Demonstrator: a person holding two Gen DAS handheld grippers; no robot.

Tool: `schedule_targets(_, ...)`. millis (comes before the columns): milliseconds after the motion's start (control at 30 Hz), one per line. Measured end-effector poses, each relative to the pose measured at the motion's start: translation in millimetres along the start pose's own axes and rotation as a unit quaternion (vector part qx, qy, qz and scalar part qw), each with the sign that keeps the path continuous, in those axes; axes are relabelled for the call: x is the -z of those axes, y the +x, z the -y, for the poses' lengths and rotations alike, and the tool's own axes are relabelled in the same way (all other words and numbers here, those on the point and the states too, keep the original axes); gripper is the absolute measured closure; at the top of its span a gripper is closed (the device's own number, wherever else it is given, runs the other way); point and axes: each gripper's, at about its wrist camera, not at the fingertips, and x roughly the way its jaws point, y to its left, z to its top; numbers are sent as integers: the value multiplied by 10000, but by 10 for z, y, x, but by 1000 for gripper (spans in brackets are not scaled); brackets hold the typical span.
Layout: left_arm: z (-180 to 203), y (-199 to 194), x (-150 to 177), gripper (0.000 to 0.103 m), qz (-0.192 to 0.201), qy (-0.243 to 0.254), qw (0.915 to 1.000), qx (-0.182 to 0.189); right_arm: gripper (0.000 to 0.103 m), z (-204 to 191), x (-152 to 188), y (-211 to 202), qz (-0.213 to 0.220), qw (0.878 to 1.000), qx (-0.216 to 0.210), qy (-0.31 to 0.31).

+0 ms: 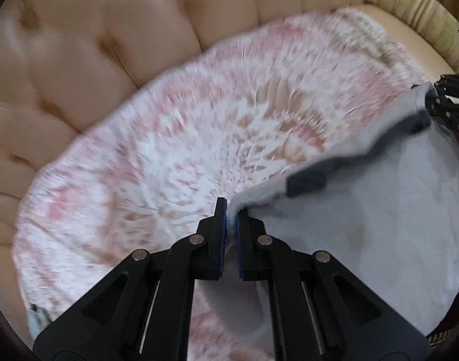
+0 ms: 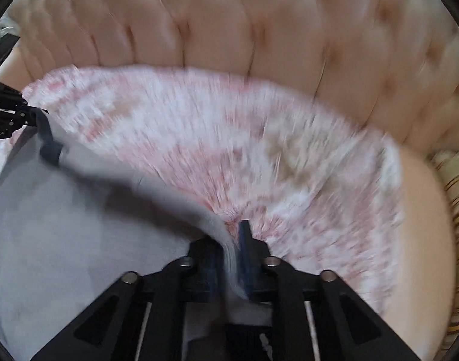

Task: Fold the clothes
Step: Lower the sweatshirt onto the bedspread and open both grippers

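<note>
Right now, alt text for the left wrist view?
The left gripper pinches the edge of a pale grey garment over a pink-and-white patterned cloth spread on a tufted peach sofa. The right gripper holds the same edge at far right.

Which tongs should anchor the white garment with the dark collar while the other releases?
Left, probably: the left tongs visibly pinch the white garment with the dark collar between blue pads. Cloth also runs through the right tongs, but blur hides whether they press it.
</note>
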Motion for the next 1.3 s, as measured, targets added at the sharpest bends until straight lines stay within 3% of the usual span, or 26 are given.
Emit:
schedule_targets(67, -49, 39, -8, 92, 100, -114, 9997, 190, 55, 184, 20, 20, 17, 9993, -115, 368)
schedule_targets(100, -85, 35, -17, 92, 118, -200, 9992, 320, 29, 276, 30, 31, 22, 9983, -171, 553)
schedule_targets(133, -115, 42, -22, 92, 95, -248, 9987, 437, 14, 376, 50, 69, -117, 9970, -164, 742)
schedule_targets(200, -171, 47, -15, 84, 72, -280, 9980, 558, 14, 511, 82, 75, -140, 9949, -484, 872)
schedule_targets(267, -227, 39, -1, 51, 86, -390, 9982, 436, 14, 548, 98, 9, -56, 9947, -539, 869)
schedule_targets(333, -317, 29, 36, 40, 129, -581, 9973, 440, 14, 531, 110, -79, 49, 9952, -523, 824)
schedule_targets(400, -426, -17, 72, 39, 254, -797, 9946, 607, 14, 448, 110, -226, 256, 9963, -471, 669)
schedule_targets(600, -569, -456, 190, 30, 1002, -1359, 9847, 429, 14, 239, -71, -722, 1039, 9938, -242, 301)
schedule_targets(667, -501, -620, 178, 28, 1250, -1369, 9807, 613, 14, 163, -193, -868, 1360, 9893, -438, 288)
schedule_targets(733, -351, -700, 147, 24, 1350, -1227, 9785, 966, 14, 6, -297, -951, 1507, 9840, -937, 133)
schedule_targets(833, -9, -673, 83, 22, 1204, -908, 9785, 1407, 15, -351, -407, -763, 1094, 9833, -1415, -327)
schedule_targets(933, 224, -471, 3, 22, 967, -743, 9807, 1525, 25, -617, -437, -451, 572, 9858, -1418, -692)
schedule_targets(1000, 300, -299, -32, 22, 783, -706, 9831, 1494, 26, -658, -435, -272, 385, 9866, -1432, -676)
schedule_targets(1167, 267, 69, -28, 22, 389, -615, 9928, 955, 28, -395, -419, 50, 59, 9929, -1133, -350)
schedule_targets(1300, 258, 118, 0, 18, 461, -522, 9928, 977, 26, -282, -401, 210, -39, 9929, -1154, -291)
